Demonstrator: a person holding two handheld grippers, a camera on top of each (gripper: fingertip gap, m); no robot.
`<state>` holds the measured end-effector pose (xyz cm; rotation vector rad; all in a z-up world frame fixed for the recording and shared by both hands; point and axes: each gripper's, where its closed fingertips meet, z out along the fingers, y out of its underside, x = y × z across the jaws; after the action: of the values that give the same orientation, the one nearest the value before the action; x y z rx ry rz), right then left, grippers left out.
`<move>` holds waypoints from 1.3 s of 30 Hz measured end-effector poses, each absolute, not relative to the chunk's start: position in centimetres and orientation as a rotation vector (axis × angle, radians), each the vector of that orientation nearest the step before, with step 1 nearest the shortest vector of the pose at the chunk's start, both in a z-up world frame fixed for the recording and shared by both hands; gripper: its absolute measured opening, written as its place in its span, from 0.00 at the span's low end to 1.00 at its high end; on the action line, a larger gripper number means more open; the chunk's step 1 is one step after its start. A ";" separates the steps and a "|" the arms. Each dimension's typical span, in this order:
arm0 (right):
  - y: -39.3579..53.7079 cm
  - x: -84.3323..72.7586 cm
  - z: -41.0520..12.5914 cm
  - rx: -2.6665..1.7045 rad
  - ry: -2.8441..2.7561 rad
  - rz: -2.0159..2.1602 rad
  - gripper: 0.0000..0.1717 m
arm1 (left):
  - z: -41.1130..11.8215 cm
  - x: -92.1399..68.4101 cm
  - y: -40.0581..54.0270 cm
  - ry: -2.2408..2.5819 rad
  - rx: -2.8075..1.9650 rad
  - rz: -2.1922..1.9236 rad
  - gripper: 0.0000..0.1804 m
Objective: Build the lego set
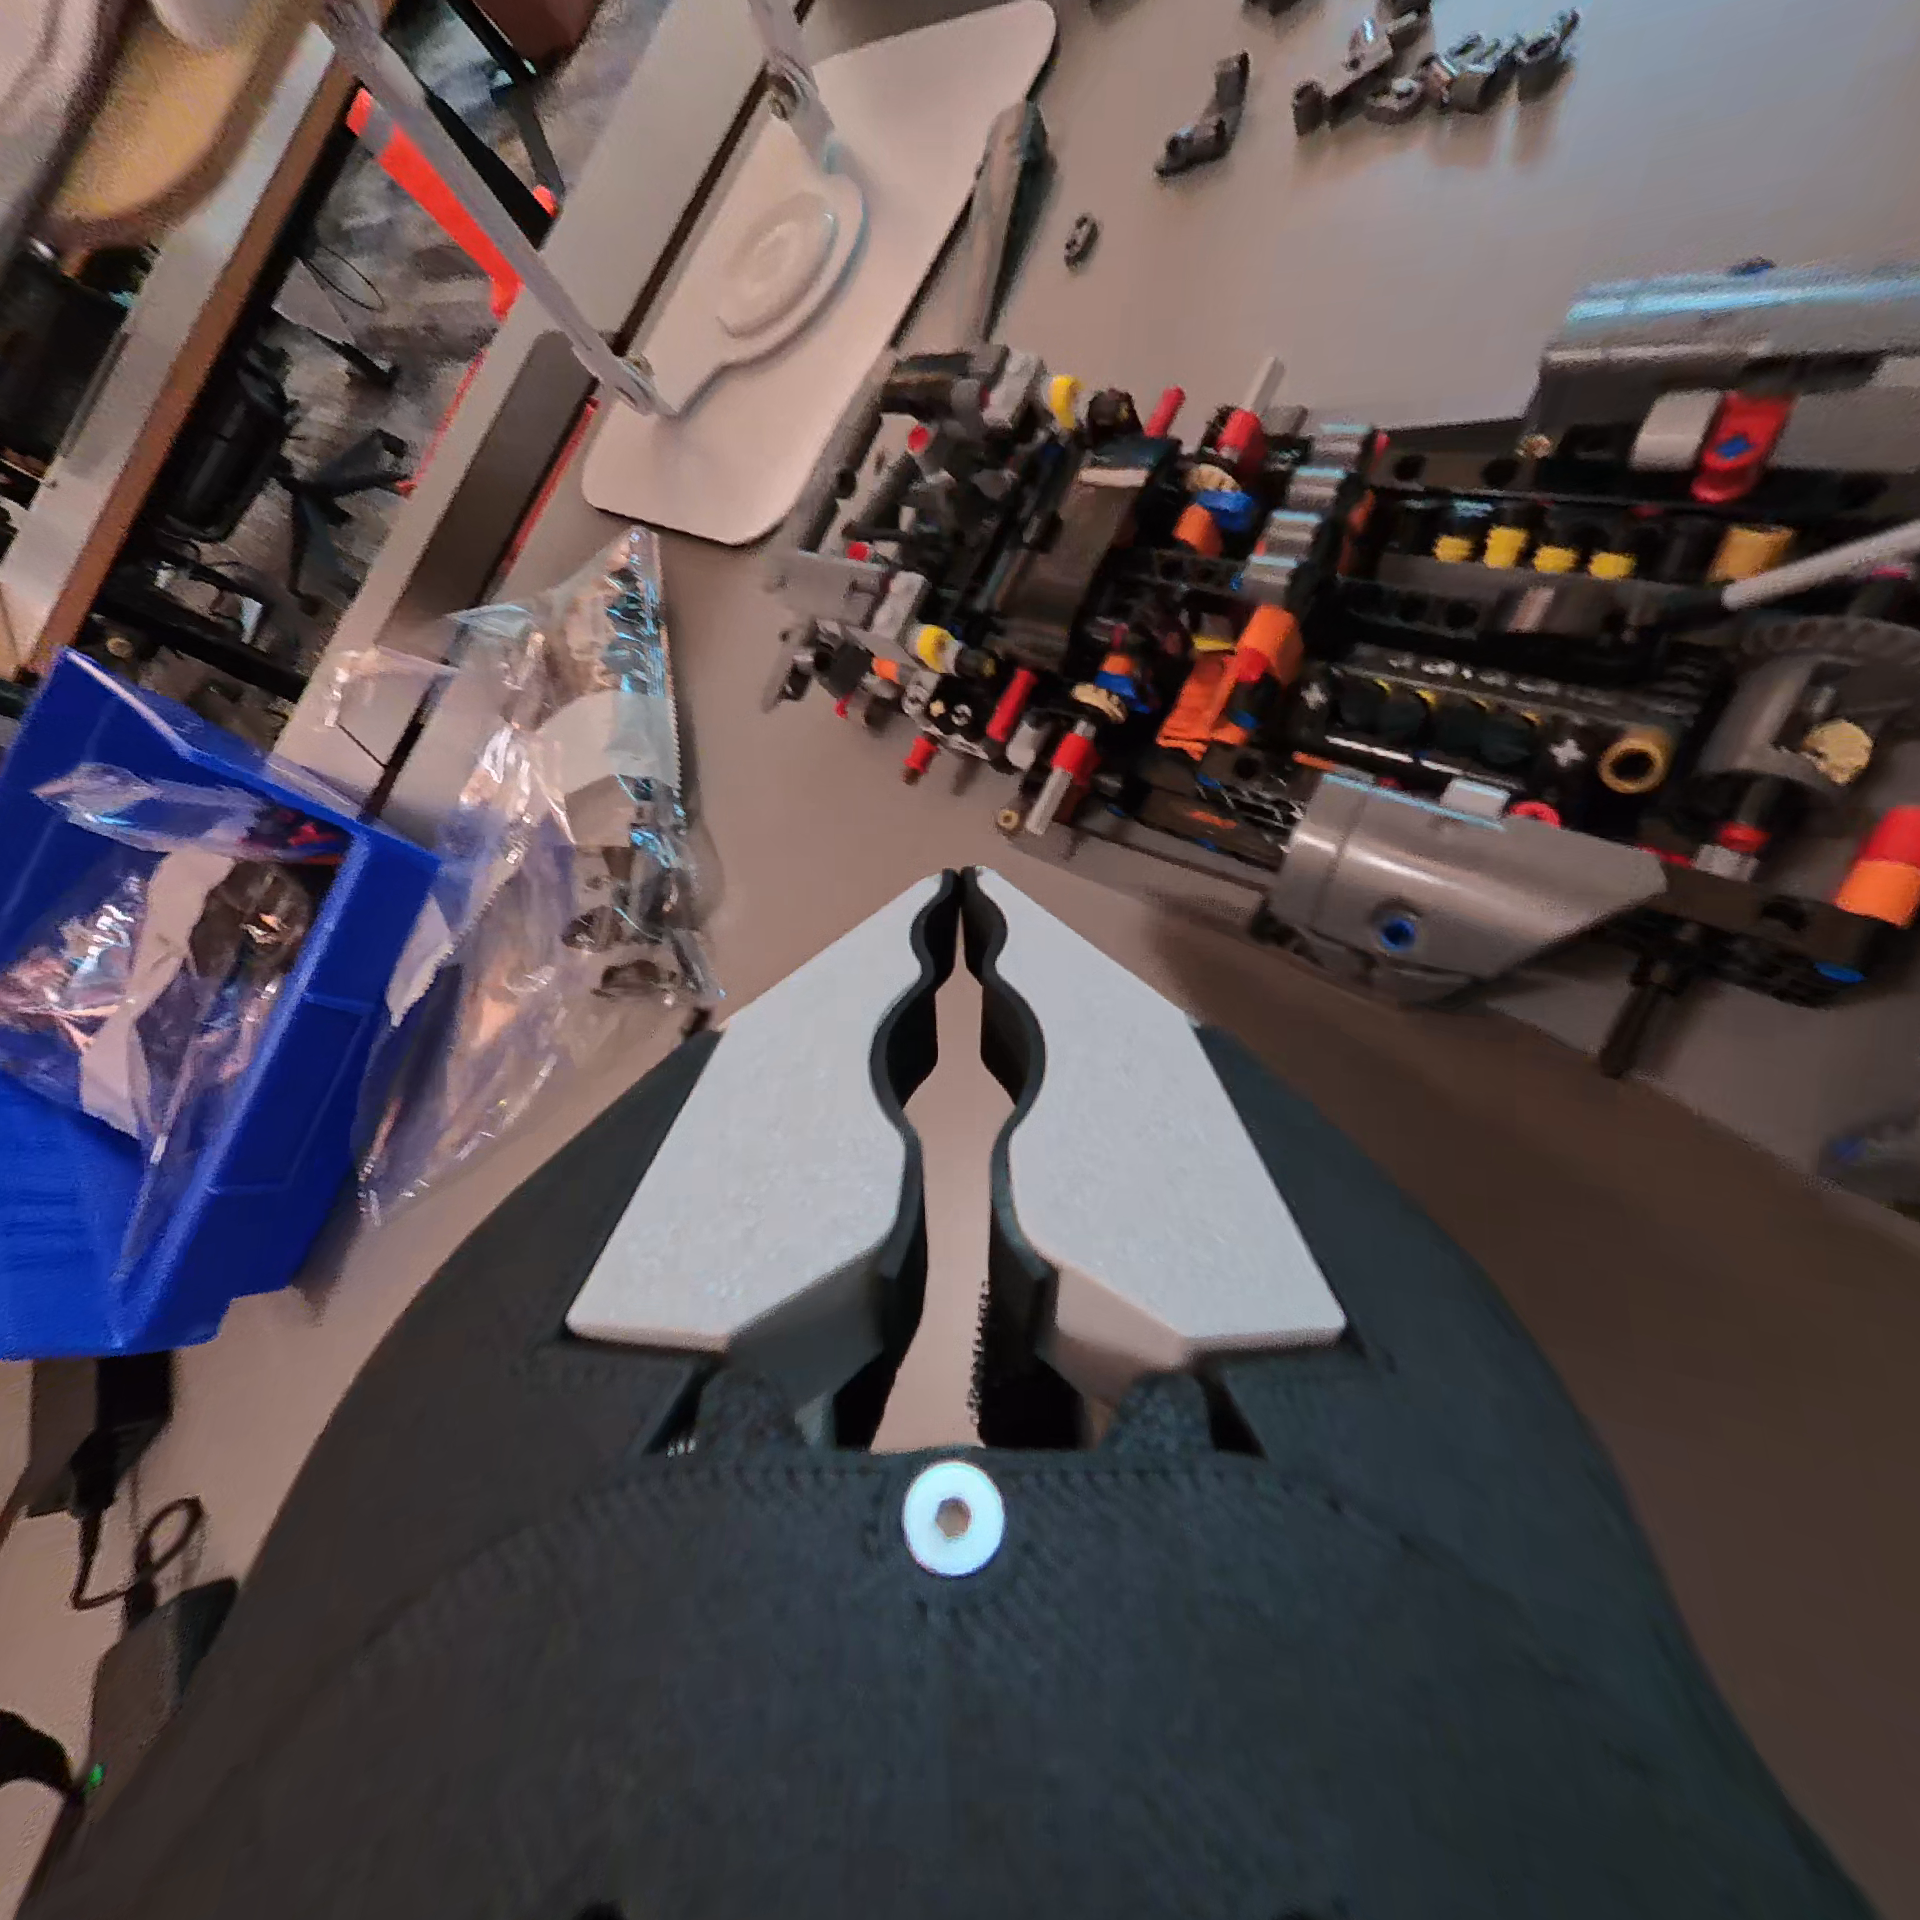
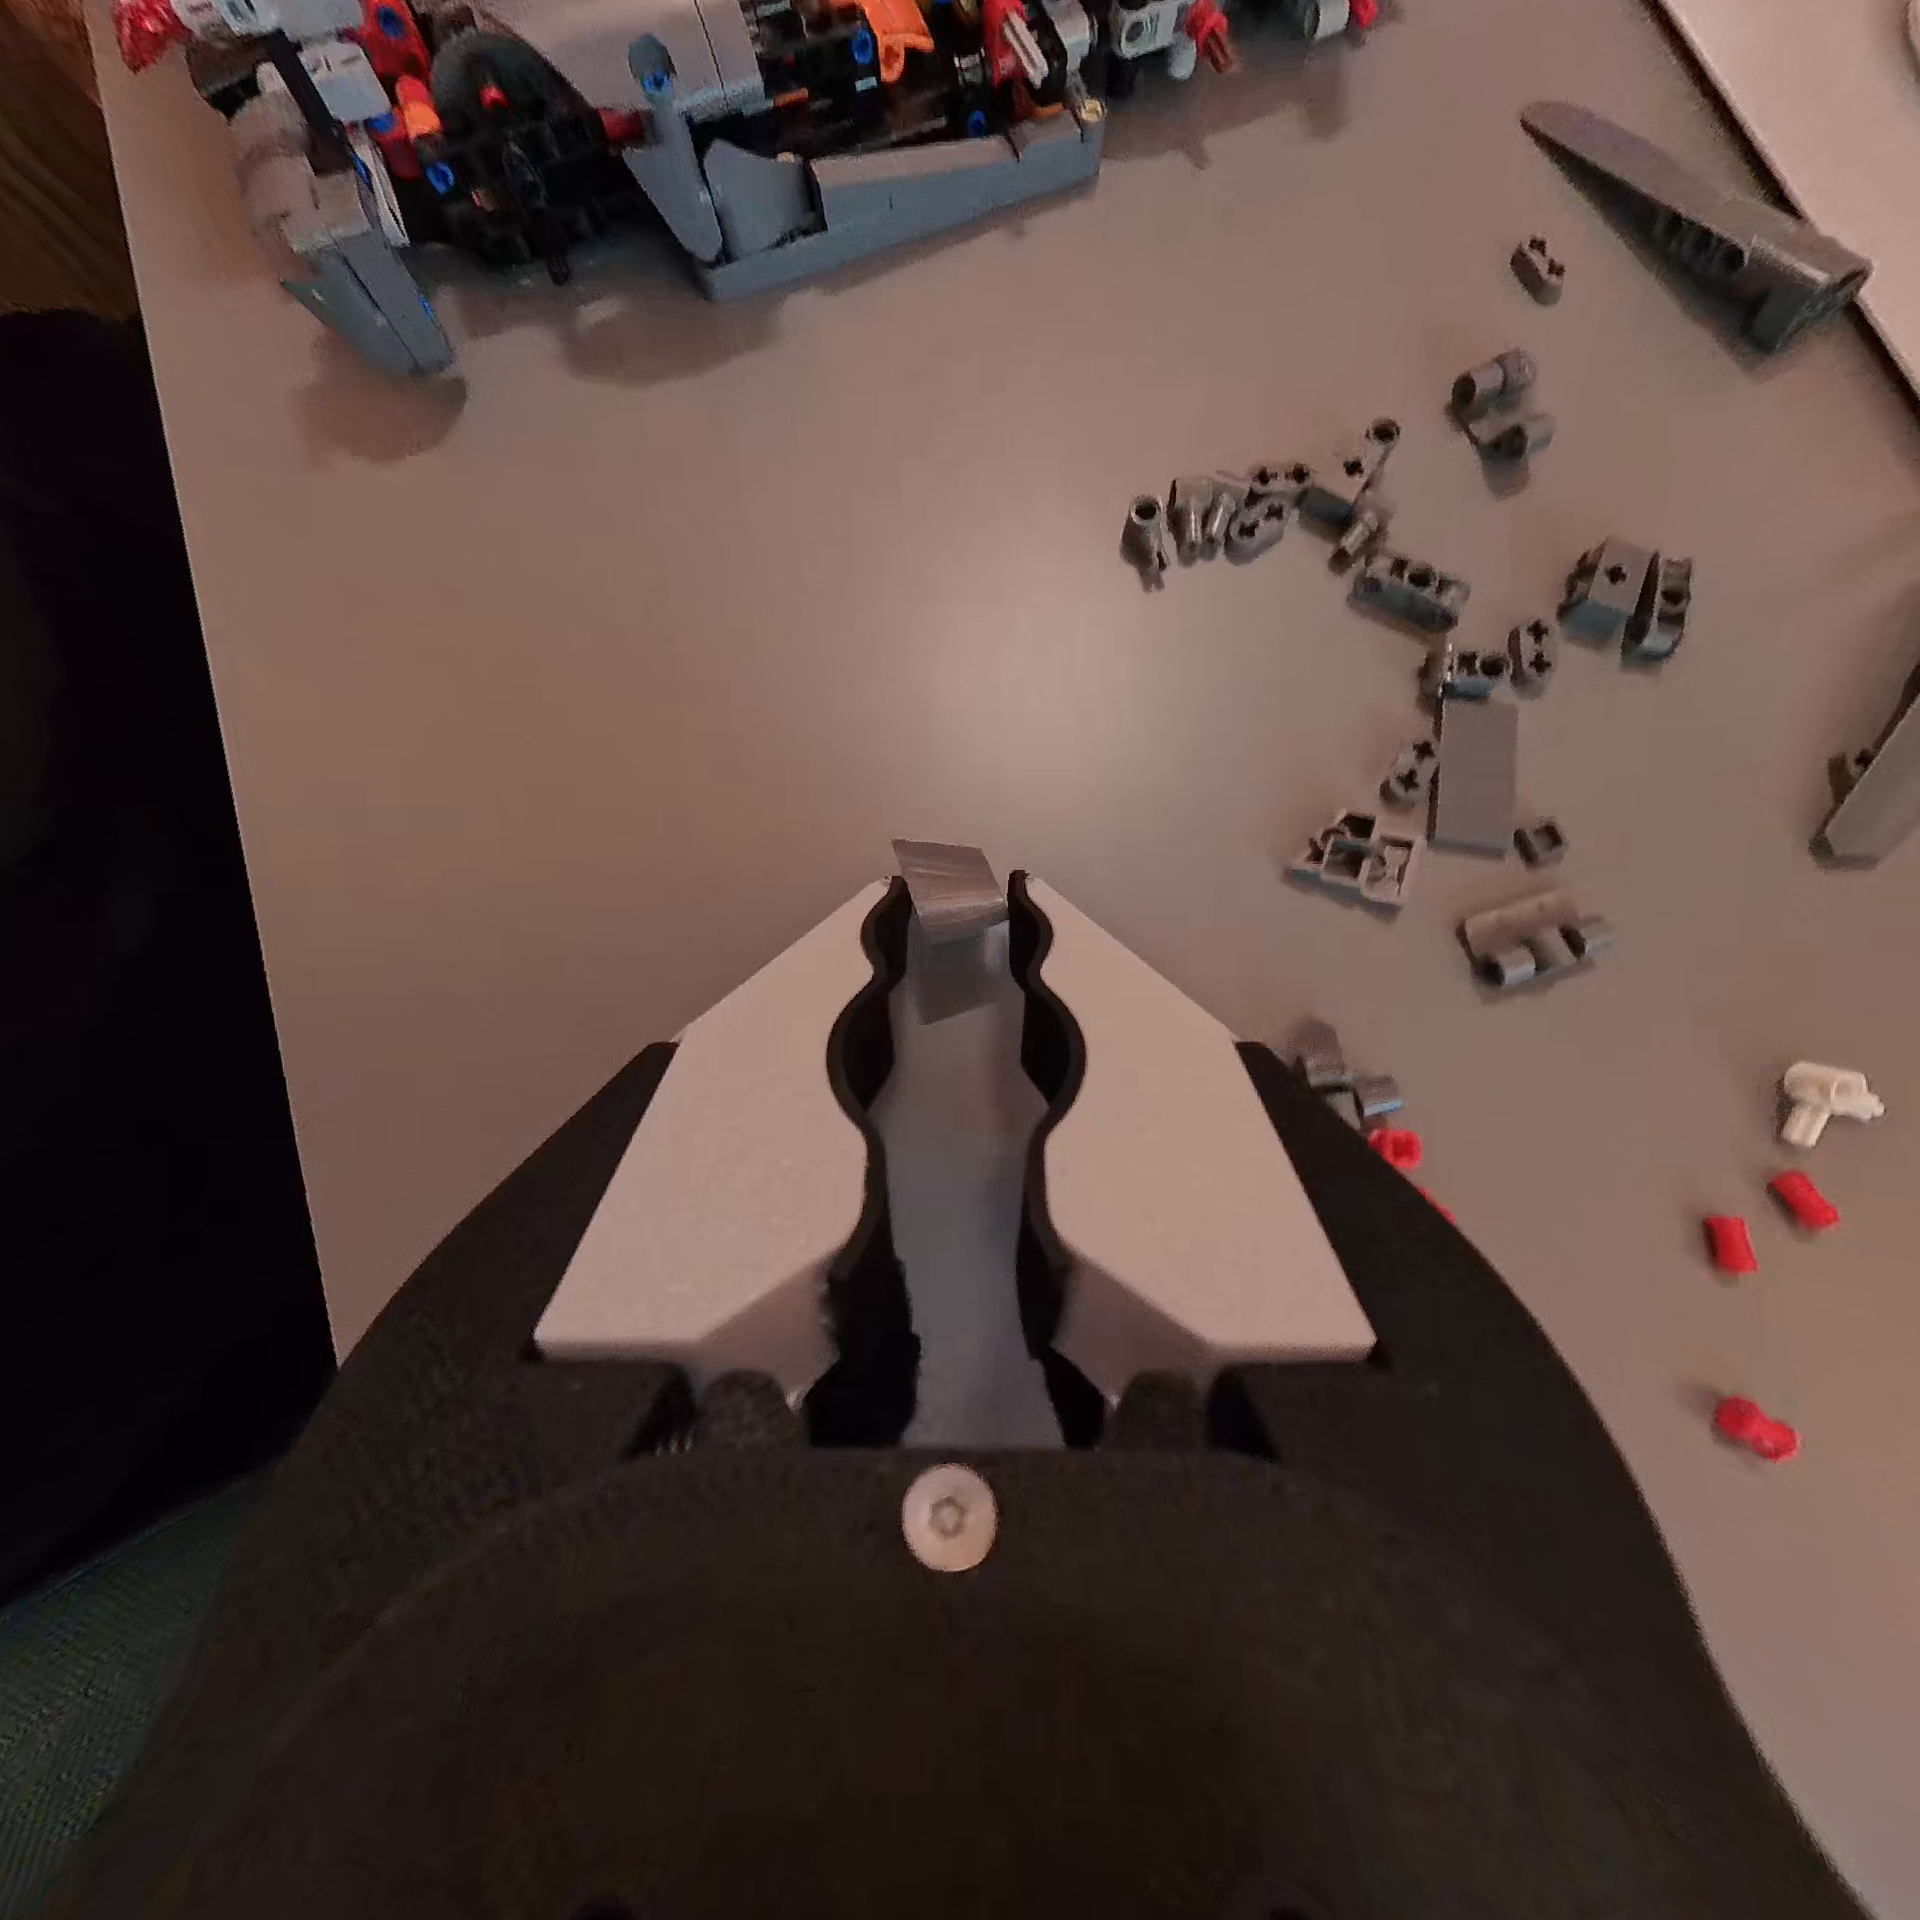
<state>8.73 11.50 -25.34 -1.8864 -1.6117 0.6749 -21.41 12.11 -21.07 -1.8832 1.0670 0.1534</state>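
Observation:
My left gripper (image 1: 961, 883) is shut, with its fingertips touching and nothing between them. It hovers over the grey table (image 1: 831, 831), between clear plastic bags (image 1: 561, 790) on its left and a large brick-built model (image 1: 1299, 644) ahead on its right. My right gripper (image 2: 951, 883) is shut on a small grey slanted brick piece (image 2: 948, 904), which sticks out past the fingertips above bare table (image 2: 727, 623). The same model (image 2: 675, 135) lies at the far edge in the right wrist view.
A blue bin (image 1: 156, 1143) with plastic bags stands at the left. A pale flat stand base (image 1: 790, 312) lies behind. Loose grey pieces (image 2: 1455, 623), red pins (image 2: 1730, 1242), a white piece (image 2: 1823, 1107) and a long dark panel (image 2: 1704, 229) lie to the right. The table edge (image 2: 208, 623) runs along the left. The grippers' ends are close to 30 centimetres from one another. My right gripper's tips are some 20 centimetres from the long dark panel (image 2: 1704, 229). The left camera catches it too, in the left wrist view (image 1: 1018, 190).

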 end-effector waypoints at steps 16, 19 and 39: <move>13.1 2.1 -21.9 -1.689 -1.699 0.714 0.09 | -16.0 -18.3 18.7 1.085 -1.707 0.171 0.00; 12.8 1.4 -22.1 -1.656 -1.749 0.719 0.09 | -16.0 -18.3 20.1 1.048 -1.690 0.157 0.00; 10.3 0.8 -26.2 -1.612 -1.953 0.626 0.11 | -19.3 -18.8 21.9 1.034 -1.695 0.213 0.00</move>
<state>0.78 10.29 -26.19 -1.6120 -1.9526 0.6260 -18.81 21.93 -19.28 -1.6946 1.0344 0.2129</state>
